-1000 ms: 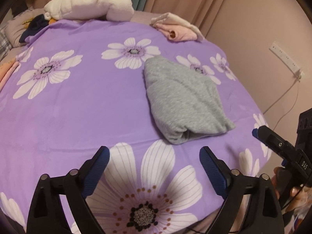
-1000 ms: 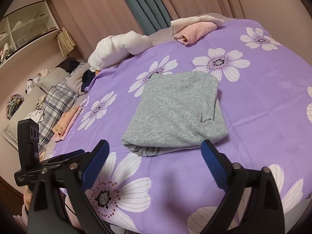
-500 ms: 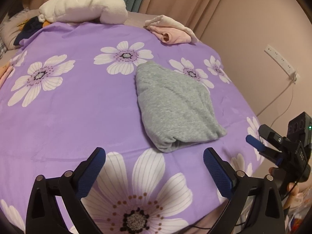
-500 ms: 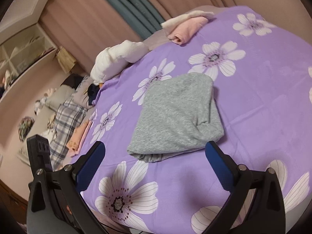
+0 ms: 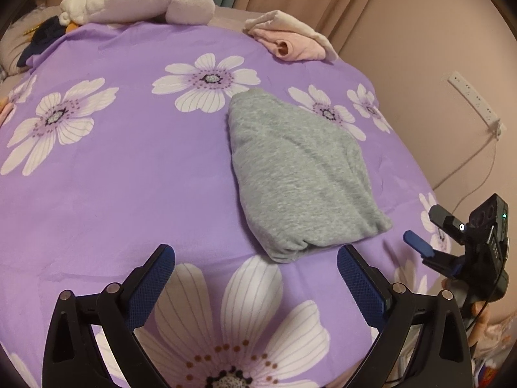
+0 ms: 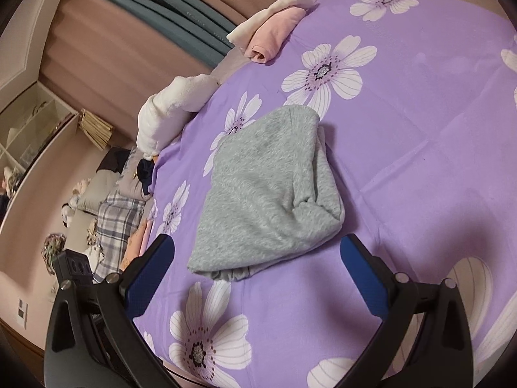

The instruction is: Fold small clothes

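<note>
A grey garment (image 5: 300, 174) lies folded into a compact bundle on the purple flowered bedspread (image 5: 113, 187). It also shows in the right wrist view (image 6: 265, 194). My left gripper (image 5: 255, 281) is open and empty, hovering just short of the bundle's near end. My right gripper (image 6: 257, 274) is open and empty, above the bundle's near edge. The right gripper also shows at the right edge of the left wrist view (image 5: 416, 242), off the bundle's right corner. The left gripper's body shows at the lower left of the right wrist view (image 6: 77, 268).
A folded pink and cream pile (image 5: 290, 38) lies at the far edge of the bed. A white plush bundle (image 5: 139, 0) lies at the far left. Plaid and other clothes (image 6: 119, 223) lie beside the bedspread. A wall socket and cable (image 5: 475, 103) are to the right.
Both grippers have drawn back a little and tilted; the right wrist view has rolled. The grey bundle has not moved. Both grippers have stayed open.
</note>
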{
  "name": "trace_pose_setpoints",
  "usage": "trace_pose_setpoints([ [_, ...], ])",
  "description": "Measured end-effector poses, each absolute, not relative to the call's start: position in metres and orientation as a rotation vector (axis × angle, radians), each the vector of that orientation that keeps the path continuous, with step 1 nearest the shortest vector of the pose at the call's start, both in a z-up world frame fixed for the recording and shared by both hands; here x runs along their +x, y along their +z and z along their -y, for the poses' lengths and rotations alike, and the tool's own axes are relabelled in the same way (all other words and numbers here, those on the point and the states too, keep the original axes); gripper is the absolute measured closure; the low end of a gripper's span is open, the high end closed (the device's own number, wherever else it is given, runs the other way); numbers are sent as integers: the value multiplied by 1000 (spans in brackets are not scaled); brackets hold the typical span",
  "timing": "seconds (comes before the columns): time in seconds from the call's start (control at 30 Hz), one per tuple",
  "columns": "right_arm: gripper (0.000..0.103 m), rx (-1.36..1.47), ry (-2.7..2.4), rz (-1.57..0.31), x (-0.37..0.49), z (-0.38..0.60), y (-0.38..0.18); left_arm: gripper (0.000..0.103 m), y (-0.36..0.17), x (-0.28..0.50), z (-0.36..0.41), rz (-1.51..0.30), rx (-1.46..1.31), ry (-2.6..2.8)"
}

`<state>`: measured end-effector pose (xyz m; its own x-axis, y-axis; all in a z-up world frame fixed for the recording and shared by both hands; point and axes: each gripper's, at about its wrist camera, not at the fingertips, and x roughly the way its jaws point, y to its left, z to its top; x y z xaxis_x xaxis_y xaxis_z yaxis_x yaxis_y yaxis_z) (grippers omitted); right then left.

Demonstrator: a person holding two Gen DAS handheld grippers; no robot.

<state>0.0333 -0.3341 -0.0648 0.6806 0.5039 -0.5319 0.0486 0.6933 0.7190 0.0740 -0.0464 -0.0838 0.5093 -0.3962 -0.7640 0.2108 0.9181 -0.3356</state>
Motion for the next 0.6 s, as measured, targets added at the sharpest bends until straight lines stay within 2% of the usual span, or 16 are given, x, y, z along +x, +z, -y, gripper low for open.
trace_pose_setpoints([
  [0.6,0,791,243,-778,53,361,-84,3,-109,120,54,-1059,-344,-416],
])
